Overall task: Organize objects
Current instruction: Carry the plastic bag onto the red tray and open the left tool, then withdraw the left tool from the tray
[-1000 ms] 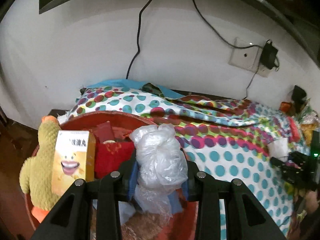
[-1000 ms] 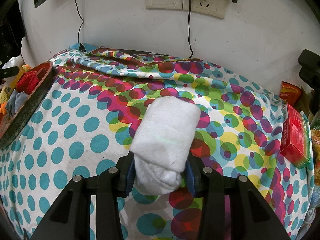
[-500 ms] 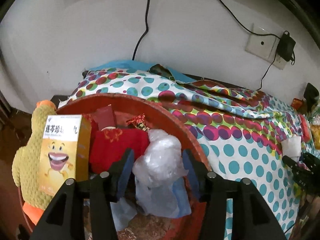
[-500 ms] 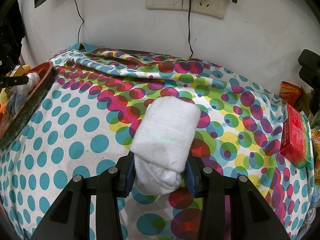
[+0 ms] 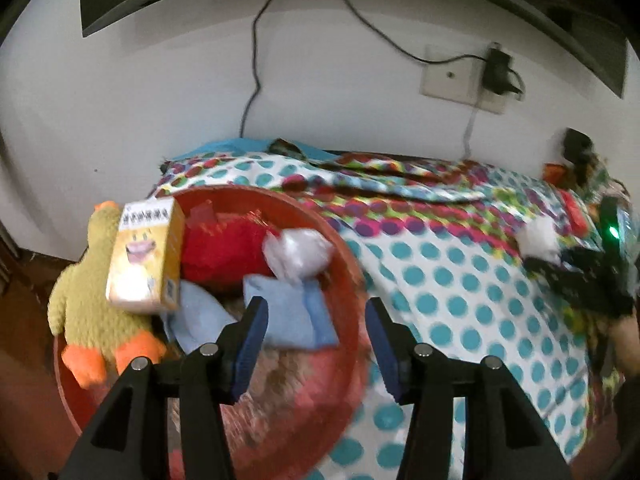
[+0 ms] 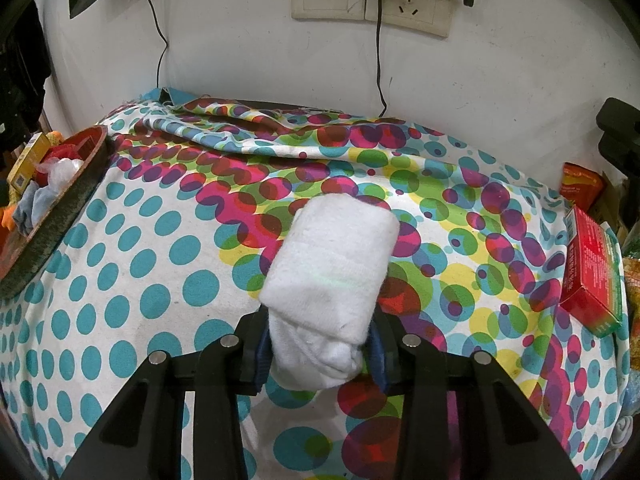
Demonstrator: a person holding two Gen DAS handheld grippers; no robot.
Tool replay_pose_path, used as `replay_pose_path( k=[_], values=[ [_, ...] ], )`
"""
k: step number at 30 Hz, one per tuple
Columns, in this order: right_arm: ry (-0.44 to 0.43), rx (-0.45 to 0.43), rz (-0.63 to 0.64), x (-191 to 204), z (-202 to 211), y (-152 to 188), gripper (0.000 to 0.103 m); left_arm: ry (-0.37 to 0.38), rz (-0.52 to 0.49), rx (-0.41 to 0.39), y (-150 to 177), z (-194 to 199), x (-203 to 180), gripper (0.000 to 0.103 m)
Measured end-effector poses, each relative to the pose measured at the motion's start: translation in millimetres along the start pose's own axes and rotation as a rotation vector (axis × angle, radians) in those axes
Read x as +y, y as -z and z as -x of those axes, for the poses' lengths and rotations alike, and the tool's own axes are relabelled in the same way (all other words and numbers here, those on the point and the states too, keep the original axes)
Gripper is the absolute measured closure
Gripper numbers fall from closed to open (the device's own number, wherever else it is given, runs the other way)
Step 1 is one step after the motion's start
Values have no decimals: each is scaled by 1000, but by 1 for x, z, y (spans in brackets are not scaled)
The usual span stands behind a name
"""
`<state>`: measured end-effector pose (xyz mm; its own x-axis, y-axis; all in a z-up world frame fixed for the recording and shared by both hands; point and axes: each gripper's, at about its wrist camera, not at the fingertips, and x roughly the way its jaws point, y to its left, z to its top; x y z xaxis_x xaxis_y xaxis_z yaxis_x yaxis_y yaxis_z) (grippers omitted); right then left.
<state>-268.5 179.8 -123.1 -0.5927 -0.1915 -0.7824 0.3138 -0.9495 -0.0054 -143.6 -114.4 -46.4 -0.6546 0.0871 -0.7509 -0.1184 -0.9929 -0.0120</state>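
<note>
In the left wrist view my left gripper (image 5: 314, 320) stands open over the near rim of a red basin (image 5: 348, 264), with nothing between its fingers. A crumpled clear plastic bag (image 5: 298, 254) lies in the basin beside a red cloth (image 5: 224, 248), a blue cloth (image 5: 288, 316), a yellow box (image 5: 144, 256) and a plush duck (image 5: 88, 300). In the right wrist view my right gripper (image 6: 320, 344) grips a rolled white cloth (image 6: 332, 264) on the dotted bedspread (image 6: 140, 280); its jaws are closing, pads pressing the roll's near end. The basin (image 6: 60, 220) shows at far left.
A red carton (image 6: 592, 272) lies at the bedspread's right edge, with snack packets (image 6: 580, 184) behind it. Wall sockets (image 6: 400, 4) with cables hang over the far side. The bedspread is rumpled along the wall.
My left gripper opened and let go of the plastic bag, which now lies in the basin, then drew back. The right gripper kept its place and squeezed the white roll a little tighter.
</note>
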Motion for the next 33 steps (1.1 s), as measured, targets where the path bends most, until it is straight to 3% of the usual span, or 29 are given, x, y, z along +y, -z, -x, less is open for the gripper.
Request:
replay_pose_path(
  k=[8, 25, 33],
  values=[
    [11, -7, 13, 3, 1, 0, 71, 44, 23, 7, 31, 18, -2, 51],
    [63, -2, 59, 10, 0, 0, 71, -18, 23, -34, 77, 60, 10, 51],
    [70, -2, 66, 10, 0, -1, 71, -50, 49, -112, 95, 85, 22, 51]
  ],
)
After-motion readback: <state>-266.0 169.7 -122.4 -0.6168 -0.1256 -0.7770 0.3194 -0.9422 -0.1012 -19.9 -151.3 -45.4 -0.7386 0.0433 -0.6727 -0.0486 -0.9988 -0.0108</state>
